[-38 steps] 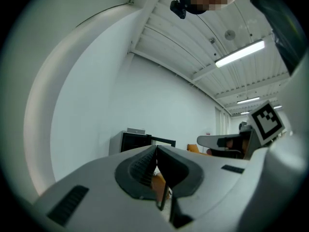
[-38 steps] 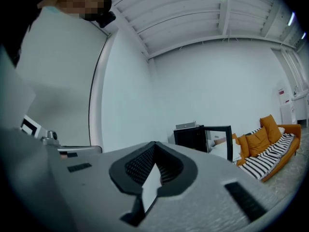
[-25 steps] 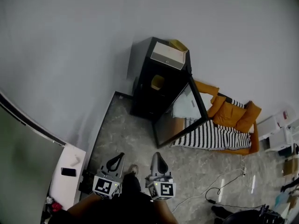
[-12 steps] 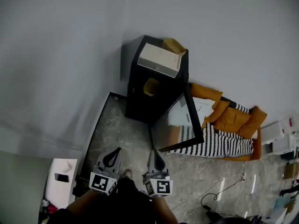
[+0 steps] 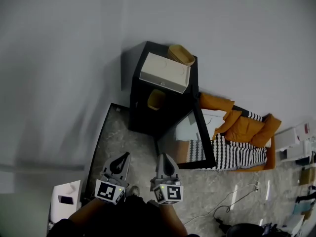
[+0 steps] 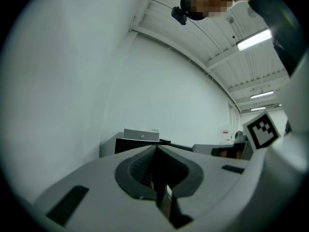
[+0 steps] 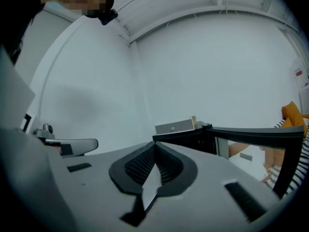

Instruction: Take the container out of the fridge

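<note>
The tall black fridge (image 5: pixel 143 113) by the far wall looked smooth and a little shiny, like painted metal. Its open glass door (image 5: pixel 190 139) was glossy and showed reflections. The small yellow container (image 5: pixel 156 98) inside looked like smooth plastic. On top, the pale flat box (image 5: pixel 164 73) and the tan round basket (image 5: pixel 181 55) both looked matt. The grey stone-patterned floor (image 5: pixel 123 138) was hard and shiny. On the right, the orange cushions (image 5: pixel 244 125) and the black-and-white striped blanket (image 5: pixel 242 157) looked like soft cloth. The white wall (image 5: pixel 59 58) was plain and matt. The left gripper (image 6: pixel 155 148) and the right gripper (image 7: pixel 155 145) were smooth, matt grey plastic. Their black pads (image 7: pixel 140 163) looked rough and ribbed.
</note>
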